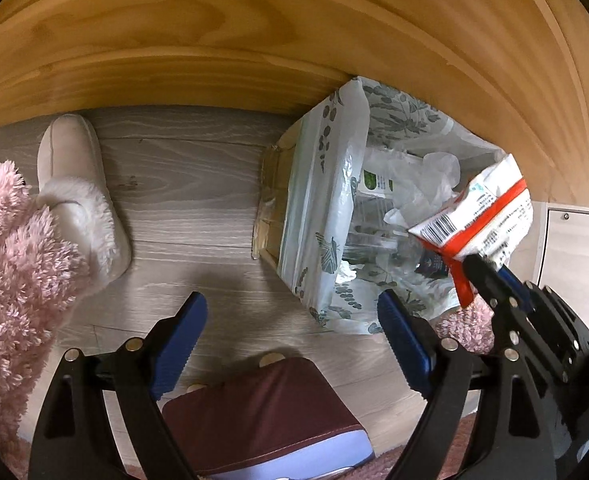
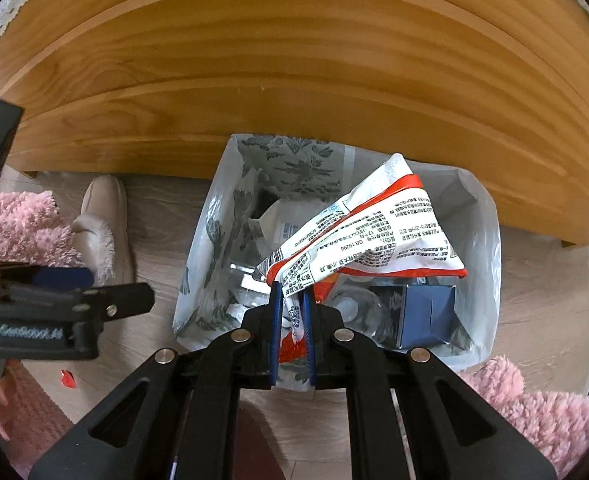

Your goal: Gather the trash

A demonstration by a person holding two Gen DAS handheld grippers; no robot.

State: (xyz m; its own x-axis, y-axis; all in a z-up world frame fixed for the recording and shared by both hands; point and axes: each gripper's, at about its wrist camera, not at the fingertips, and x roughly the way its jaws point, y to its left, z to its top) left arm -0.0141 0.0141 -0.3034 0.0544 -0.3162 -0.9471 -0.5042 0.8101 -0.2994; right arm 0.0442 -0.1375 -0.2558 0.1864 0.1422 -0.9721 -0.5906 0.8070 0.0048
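My right gripper [image 2: 293,312] has its fingers clamped on a crumpled wrapper [image 2: 378,232] above the lined bin [image 2: 198,264]; my left gripper [image 1: 294,320] hangs wide open, empty.

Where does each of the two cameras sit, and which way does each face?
Left wrist view: on the open left claw, facing steeply down at the floor beside the lined bin; a slippered foot shows.
Right wrist view: on the right claw, facing down into the bin, shut on the snack wrapper; the left claw shows at left.
Shared: bin, wrapper, slipper, wooden panel.
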